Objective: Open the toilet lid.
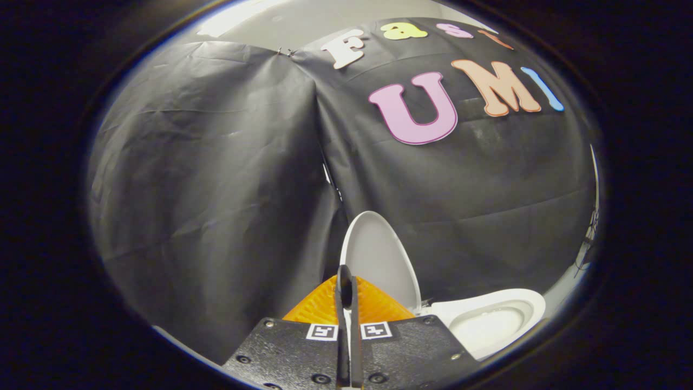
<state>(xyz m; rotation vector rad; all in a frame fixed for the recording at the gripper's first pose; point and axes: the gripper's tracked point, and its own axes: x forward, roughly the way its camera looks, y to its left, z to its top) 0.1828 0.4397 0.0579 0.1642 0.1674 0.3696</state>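
Observation:
The white toilet lid (379, 260) stands raised, nearly upright, against the black cloth wall. Its left rim runs down into the narrow slit between my fingers, where a thin white strip shows. My gripper (346, 279) is shut on that rim, both fingers pressed close together with their ribbed pads (319, 306) spread to either side. To the right of the fingers and lower down lies the uncovered white toilet seat (522, 303), with the bowl (487, 325) inside it. The hinge end of the lid is hidden behind my right finger.
The black cloth wall (216, 179) hangs close behind the toilet and folds into a corner just left of the lid. A strip of pale floor (568, 284) shows to the right of the seat.

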